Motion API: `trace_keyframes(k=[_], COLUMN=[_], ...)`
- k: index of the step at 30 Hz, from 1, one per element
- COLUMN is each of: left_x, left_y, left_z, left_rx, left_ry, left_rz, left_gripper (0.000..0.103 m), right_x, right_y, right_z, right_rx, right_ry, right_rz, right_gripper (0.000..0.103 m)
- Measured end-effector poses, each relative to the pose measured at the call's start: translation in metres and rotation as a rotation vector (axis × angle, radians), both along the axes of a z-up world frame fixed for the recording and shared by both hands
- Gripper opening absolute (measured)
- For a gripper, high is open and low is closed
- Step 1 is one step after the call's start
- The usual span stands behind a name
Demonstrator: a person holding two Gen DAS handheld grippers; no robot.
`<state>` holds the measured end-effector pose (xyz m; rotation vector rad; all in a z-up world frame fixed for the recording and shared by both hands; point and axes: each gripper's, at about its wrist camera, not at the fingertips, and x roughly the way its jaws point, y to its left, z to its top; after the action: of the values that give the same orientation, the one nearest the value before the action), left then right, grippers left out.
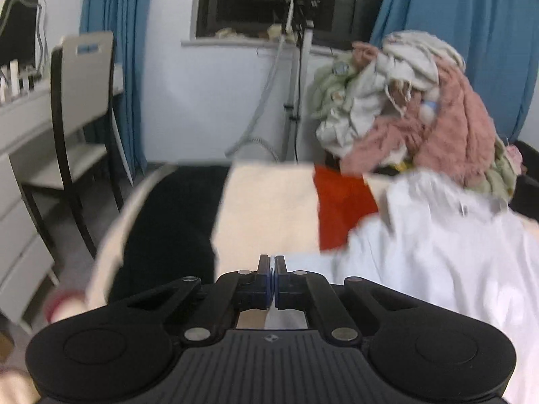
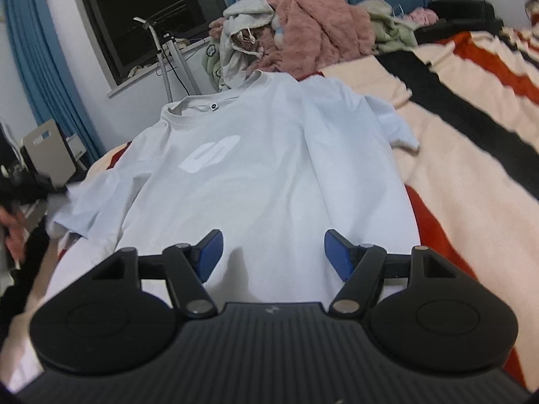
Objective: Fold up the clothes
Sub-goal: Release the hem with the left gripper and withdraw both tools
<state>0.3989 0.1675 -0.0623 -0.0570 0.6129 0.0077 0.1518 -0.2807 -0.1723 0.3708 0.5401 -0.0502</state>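
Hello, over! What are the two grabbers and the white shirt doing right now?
Left gripper shut on white T-shirt. Right gripper open above hem. Clothes pile behind collar.

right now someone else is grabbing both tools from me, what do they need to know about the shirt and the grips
Left tool: shut on the left sleeve edge of the white t-shirt; keep the grip.
Right tool: open, holding nothing, hovering over the shirt's lower hem.
The shirt lies mostly flat, front up with the logo showing, on the striped blanket, collar toward the window.
The pile of unfolded clothes sits beyond the collar.
Done: shirt spread out. No fold is visible yet.
Left: fold in both sleeves and sides, fold the body, then start on the pile.
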Motion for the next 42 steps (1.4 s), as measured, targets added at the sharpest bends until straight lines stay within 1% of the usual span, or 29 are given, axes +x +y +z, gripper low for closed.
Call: trace_keyframes(k=[3,5,6,9,10,11,12,13,14,15,16,18,20,21,23,24,28,31,32,34,38,40,42], left_x=[0.032,0.059,0.073,0.11,0.12,0.127,0.129,0.13,0.128,0.126,0.123,0.105,0.085,0.069,0.034,0.016,-0.053,-0.106,-0.123,-0.157,-0.226,-0.259,-0.287], left_y=[-0.002,-0.007,-0.012,-0.022,-0.022,-0.02,-0.018,-0.016,-0.016,-0.015,-0.015,-0.004,-0.002,0.001,0.003,0.0,-0.023,-0.046,-0.053,-0.067,-0.094,-0.109,-0.123], left_z=[0.027,0.04,0.042,0.025,0.013,0.001,-0.01,-0.02,-0.025,-0.029,-0.034,-0.034,-0.026,-0.021,-0.011,-0.006,0.02,0.039,0.043,0.052,0.069,0.071,0.072], left_rx=[0.098,0.189,0.259,0.438,0.448,0.427,0.39,0.351,0.324,0.298,0.273,0.247,0.217,0.192,0.15,0.139,0.125,0.135,0.123,0.092,0.03,0.036,0.07], left_ry=[-0.067,-0.11,-0.126,-0.109,-0.079,-0.05,-0.039,-0.031,-0.022,-0.013,-0.004,-0.016,-0.023,-0.027,-0.038,-0.047,-0.062,-0.072,-0.075,-0.081,-0.093,-0.093,-0.11], left_rz=[0.065,0.136,0.165,0.219,0.236,0.246,0.244,0.239,0.239,0.239,0.239,0.219,0.21,0.2,0.173,0.158,0.073,0.036,0.022,-0.009,-0.069,-0.093,-0.124], left_gripper=[0.002,0.002,0.002,0.002,0.002,0.002,0.003,0.01,0.013,0.02,0.033,0.043,0.049,0.054,0.055,0.059,0.061,0.065,0.066,0.073,0.074,0.076,0.076], right_x=[0.001,0.002,0.002,0.006,0.008,0.011,0.014,0.017,0.019,0.02,0.021,0.023,0.024,0.024,0.022,0.02,0.006,-0.007,-0.013,-0.027,-0.056,-0.068,-0.078], right_y=[0.003,0.005,0.006,0.009,0.01,0.01,0.012,0.013,0.013,0.014,0.013,0.012,0.011,0.011,0.013,0.013,0.012,0.014,0.014,0.016,0.017,0.017,0.017], right_z=[0.004,0.006,0.007,0.006,0.005,0.004,0.003,0.001,0.0,-0.002,-0.002,-0.003,-0.001,0.0,0.002,0.005,0.019,0.031,0.036,0.044,0.059,0.065,0.07], right_rx=[-0.019,-0.04,-0.051,-0.083,-0.089,-0.094,-0.101,-0.11,-0.118,-0.125,-0.125,-0.116,-0.114,-0.116,-0.119,-0.121,-0.135,-0.157,-0.168,-0.191,-0.223,-0.227,-0.228], right_ry=[-0.028,-0.05,-0.06,-0.075,-0.075,-0.076,-0.074,-0.07,-0.068,-0.068,-0.068,-0.07,-0.076,-0.078,-0.083,-0.089,-0.125,-0.152,-0.165,-0.188,-0.222,-0.235,-0.235], right_rz=[0.003,0.004,0.004,0.009,0.012,0.016,0.021,0.026,0.028,0.03,0.03,0.03,0.033,0.036,0.038,0.039,0.054,0.07,0.078,0.09,0.094,0.089,0.085], right_gripper=[0.069,0.069,0.069,0.069,0.069,0.069,0.069,0.069,0.069,0.069,0.069,0.069,0.069,0.069,0.069,0.069,0.069,0.069,0.069,0.069,0.069,0.069,0.069])
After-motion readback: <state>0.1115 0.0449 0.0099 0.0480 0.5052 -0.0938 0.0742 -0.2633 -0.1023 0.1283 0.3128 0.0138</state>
